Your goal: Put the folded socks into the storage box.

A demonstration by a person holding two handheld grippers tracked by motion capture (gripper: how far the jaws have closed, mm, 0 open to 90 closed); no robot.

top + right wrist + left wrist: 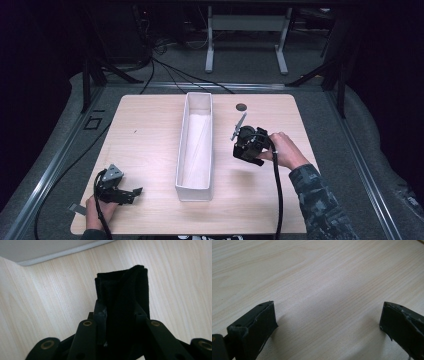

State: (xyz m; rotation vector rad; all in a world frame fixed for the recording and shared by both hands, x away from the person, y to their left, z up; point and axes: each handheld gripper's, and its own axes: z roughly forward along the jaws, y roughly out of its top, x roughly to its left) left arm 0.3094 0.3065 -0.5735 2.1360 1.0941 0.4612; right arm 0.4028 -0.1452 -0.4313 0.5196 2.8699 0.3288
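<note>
The right hand-held gripper (120,315), clamped on a folded black ribbed cloth (125,292), should probably carry it level over the long white open box (195,145) on the pale wooden bench (145,130), while the left hand-held gripper (327,322) rests with jaws apart, holding nothing.

The left gripper (131,192) is showing as a black frame topped by a grey three-cornered plate (114,173), with a black cable (100,210) trailing off it. In the left gripper view its jaws are appearing as blocky black pads, scuffed pale along the edges. The right gripper (248,144) is looking black too — linkage arms carrying brass-coloured rivets (87,323) in the right gripper view — and trailing a thick black cable (277,195). Just behind that gripper, a dark camouflage-patterned sleeve (320,205) is covering the person's forearm.
</note>
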